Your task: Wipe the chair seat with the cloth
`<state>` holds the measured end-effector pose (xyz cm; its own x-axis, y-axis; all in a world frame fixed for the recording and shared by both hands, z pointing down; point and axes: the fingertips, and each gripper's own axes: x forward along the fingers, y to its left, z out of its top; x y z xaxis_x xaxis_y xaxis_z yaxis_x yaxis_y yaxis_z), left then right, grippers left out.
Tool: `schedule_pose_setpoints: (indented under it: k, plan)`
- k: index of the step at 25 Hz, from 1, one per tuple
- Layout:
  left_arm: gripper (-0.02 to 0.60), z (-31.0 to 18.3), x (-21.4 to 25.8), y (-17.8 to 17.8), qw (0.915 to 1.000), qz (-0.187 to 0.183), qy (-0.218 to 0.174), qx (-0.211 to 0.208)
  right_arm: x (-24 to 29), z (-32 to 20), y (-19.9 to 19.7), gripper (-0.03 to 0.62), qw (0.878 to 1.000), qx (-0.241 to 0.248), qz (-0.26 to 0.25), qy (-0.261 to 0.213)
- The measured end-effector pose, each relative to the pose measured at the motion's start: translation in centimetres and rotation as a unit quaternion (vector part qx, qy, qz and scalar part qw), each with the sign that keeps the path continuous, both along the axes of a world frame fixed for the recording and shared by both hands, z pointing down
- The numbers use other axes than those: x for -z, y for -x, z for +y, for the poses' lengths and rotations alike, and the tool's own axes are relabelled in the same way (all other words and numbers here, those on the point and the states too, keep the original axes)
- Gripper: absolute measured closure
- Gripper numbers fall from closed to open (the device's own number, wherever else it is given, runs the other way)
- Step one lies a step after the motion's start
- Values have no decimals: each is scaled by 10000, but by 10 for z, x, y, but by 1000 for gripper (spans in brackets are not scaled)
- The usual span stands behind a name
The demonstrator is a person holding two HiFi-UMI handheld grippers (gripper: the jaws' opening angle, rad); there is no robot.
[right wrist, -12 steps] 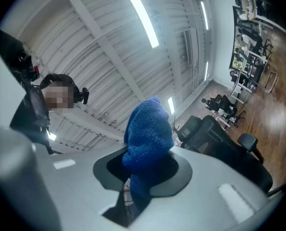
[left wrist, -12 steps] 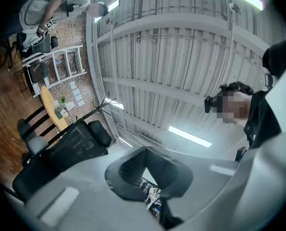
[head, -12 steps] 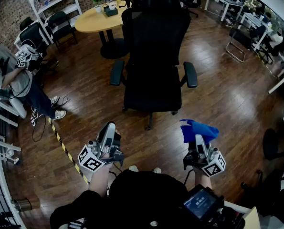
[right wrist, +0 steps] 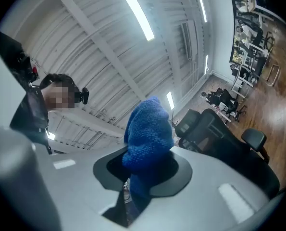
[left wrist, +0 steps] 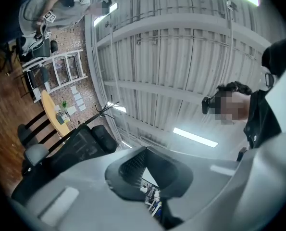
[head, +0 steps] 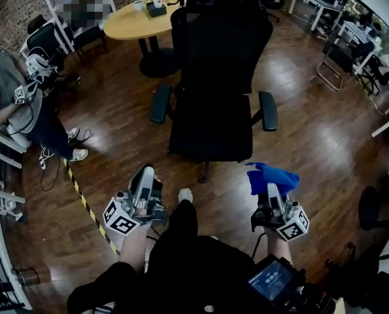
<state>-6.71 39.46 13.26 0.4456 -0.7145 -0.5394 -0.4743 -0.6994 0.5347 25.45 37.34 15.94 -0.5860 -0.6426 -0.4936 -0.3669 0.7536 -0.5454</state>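
The right gripper [head: 272, 193] pinches the blue cloth [head: 271, 177] tight. The chair seat [head: 210, 126] lies ahead and a bit to its left, front edge nearest. The left gripper [head: 144, 177] has its jaws together, holding nothing.

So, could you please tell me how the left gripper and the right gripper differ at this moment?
The right gripper is shut on the blue cloth, which bunches above its jaws; the left gripper holds nothing, its jaws close together. In the head view the left gripper tilts more strongly inward than the right gripper. Both are held short of the chair seat, over the wooden floor, and neither touches the seat.
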Motion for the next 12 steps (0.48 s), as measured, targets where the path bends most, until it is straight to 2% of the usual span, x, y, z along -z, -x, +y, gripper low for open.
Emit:
schedule_pose_setpoints:
  k: [8,12]
  plan:
    - [589,-160,-34,49,9993,271,217,-166,-11,-155,56,519,9990,-58,397,181]
    - [589,-230,-39,58,9984,91,403,-381,-2,-209,88,519,9976,-94,622,279]
